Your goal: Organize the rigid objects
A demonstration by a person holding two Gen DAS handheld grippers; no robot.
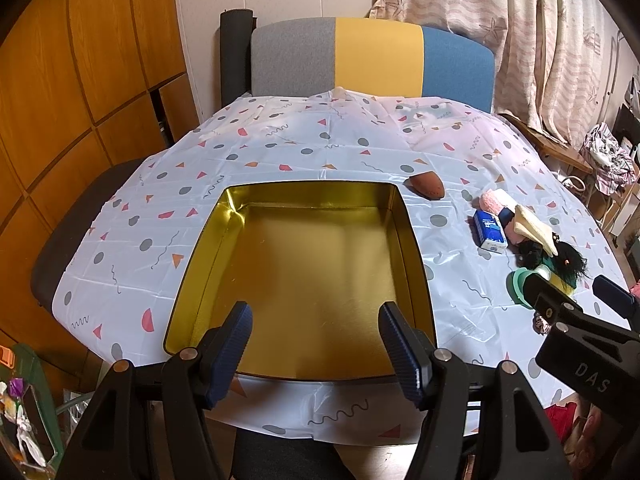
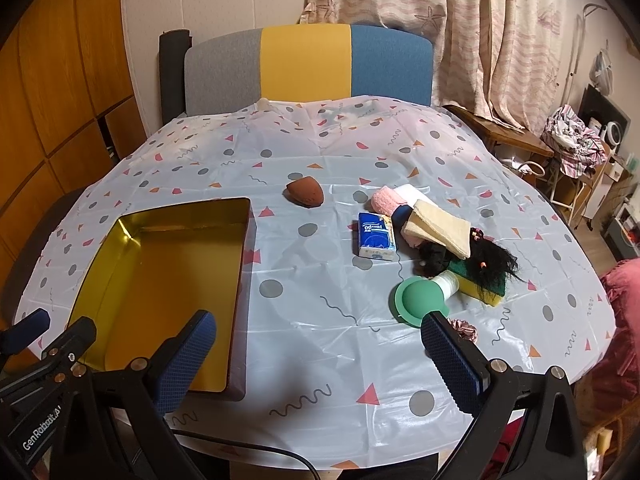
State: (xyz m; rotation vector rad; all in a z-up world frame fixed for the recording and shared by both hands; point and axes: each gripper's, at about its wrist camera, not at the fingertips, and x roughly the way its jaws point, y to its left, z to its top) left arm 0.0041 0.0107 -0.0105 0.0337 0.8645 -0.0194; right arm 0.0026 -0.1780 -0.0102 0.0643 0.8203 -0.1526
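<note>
Both your claws gape wide, holding nothing: left claw point(image 1: 316, 344) over the gold tin point(image 1: 408, 216), right claw point(image 2: 320, 356) above the tabletop point(image 2: 320, 320). Green cup point(image 2: 416, 300) at its 1 o'clock, brown sponge point(image 2: 305, 197) at 12.

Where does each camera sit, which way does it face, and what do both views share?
Left wrist: on the left gripper, above the open gold tin; the right gripper shows at the right edge.
Right wrist: on the right gripper, facing the tablecloth; the left gripper shows at lower left.
Shared: tin, tissue pack, green lid.
</note>
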